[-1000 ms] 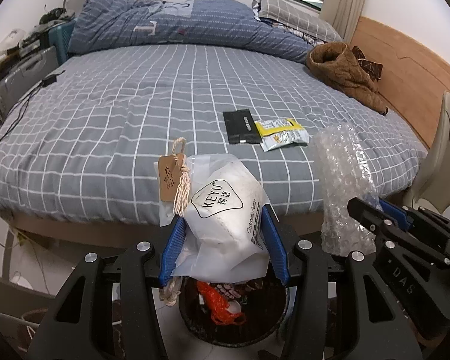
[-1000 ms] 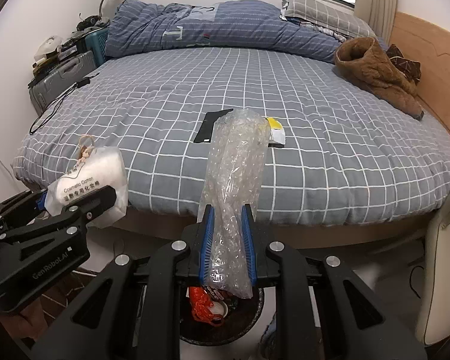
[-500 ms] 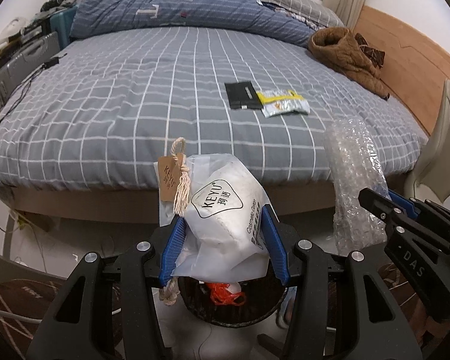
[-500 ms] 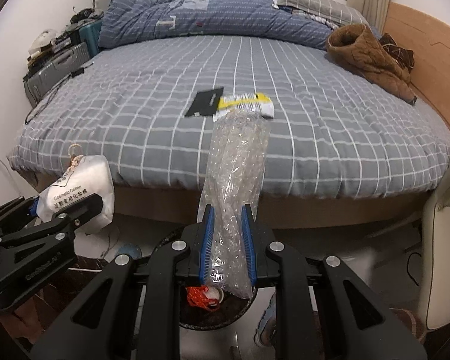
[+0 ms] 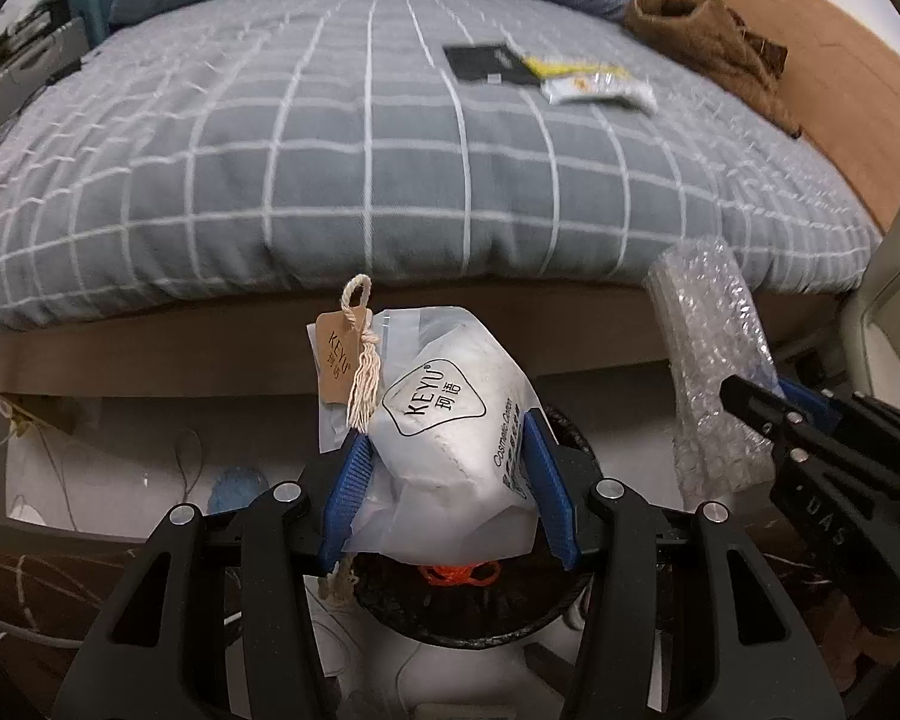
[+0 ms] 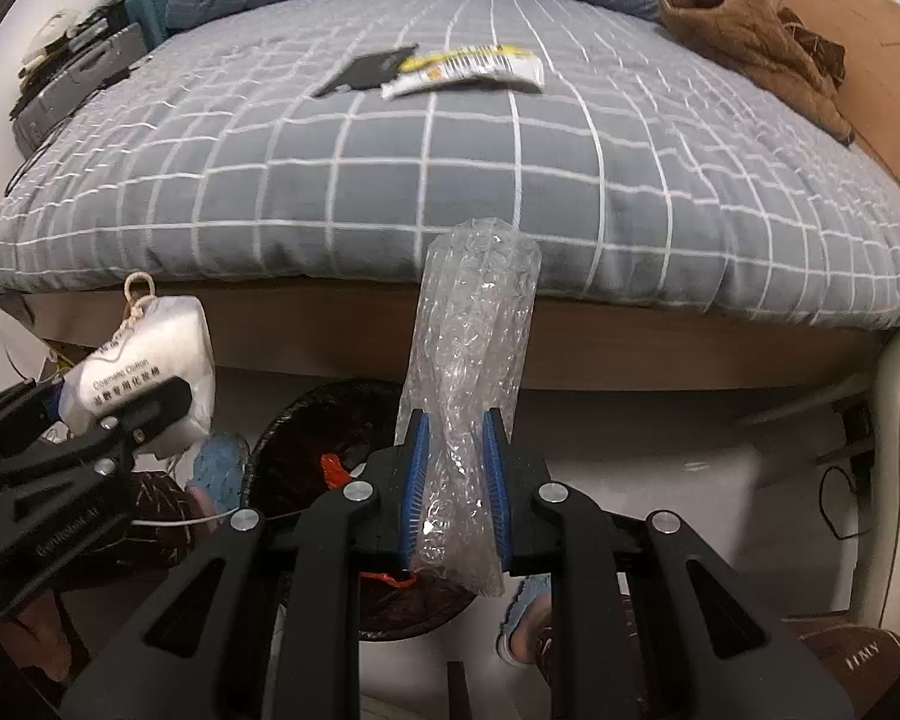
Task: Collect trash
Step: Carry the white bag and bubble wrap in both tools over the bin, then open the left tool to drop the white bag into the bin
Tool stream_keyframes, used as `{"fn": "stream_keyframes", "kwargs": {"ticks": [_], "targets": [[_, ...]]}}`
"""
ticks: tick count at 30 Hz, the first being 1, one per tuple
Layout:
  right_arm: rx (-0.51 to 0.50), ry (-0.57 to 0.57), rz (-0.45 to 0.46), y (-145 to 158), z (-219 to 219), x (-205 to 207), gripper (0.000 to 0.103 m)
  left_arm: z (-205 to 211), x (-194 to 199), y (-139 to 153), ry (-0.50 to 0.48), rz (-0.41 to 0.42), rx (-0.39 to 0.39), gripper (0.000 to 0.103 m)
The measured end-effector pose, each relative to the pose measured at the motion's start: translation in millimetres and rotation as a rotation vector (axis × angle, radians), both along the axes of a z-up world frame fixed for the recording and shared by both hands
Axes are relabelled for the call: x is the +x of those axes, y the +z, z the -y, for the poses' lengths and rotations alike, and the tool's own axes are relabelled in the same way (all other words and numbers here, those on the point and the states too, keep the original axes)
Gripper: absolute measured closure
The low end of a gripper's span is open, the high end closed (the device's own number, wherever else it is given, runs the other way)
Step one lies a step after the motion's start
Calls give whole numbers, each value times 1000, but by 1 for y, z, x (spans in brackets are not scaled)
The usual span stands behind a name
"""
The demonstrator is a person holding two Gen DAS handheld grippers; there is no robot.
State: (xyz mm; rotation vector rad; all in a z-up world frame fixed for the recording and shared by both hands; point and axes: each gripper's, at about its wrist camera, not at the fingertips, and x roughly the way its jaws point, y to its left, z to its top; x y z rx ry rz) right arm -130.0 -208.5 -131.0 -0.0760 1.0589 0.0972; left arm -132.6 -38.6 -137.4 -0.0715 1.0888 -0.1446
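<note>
Left wrist view: left claw (image 5: 447, 495) clamped on the cotton-pad bag (image 5: 450, 444), directly above the black bin (image 5: 468, 618) near the bed (image 5: 390, 138). Best released only once centred over the rim.

Right wrist view: right claw (image 6: 455, 489) pinched on the bubble wrap (image 6: 468, 372), bin (image 6: 312, 420) lying left; worth shifting left first. Wrappers (image 6: 468, 69) left far on the bed.

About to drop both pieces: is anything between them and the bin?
Nothing visible. The cotton bag in the left tongs and the bubble wrap in the right tongs hang right above the open black bin, which holds only orange trash.
</note>
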Motion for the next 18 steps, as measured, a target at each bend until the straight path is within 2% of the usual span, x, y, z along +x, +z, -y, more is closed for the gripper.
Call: {"fn": "stream_keyframes", "kwargs": {"ticks": [9, 16, 18], "targets": [[3, -33, -49, -28, 26, 10, 85, 34, 18, -36, -54, -66, 7, 54], [17, -64, -67, -36, 47, 9, 85, 52, 17, -50, -89, -88, 10, 53], [20, -64, -70, -38, 49, 9, 85, 54, 17, -52, -93, -90, 14, 50]]}}
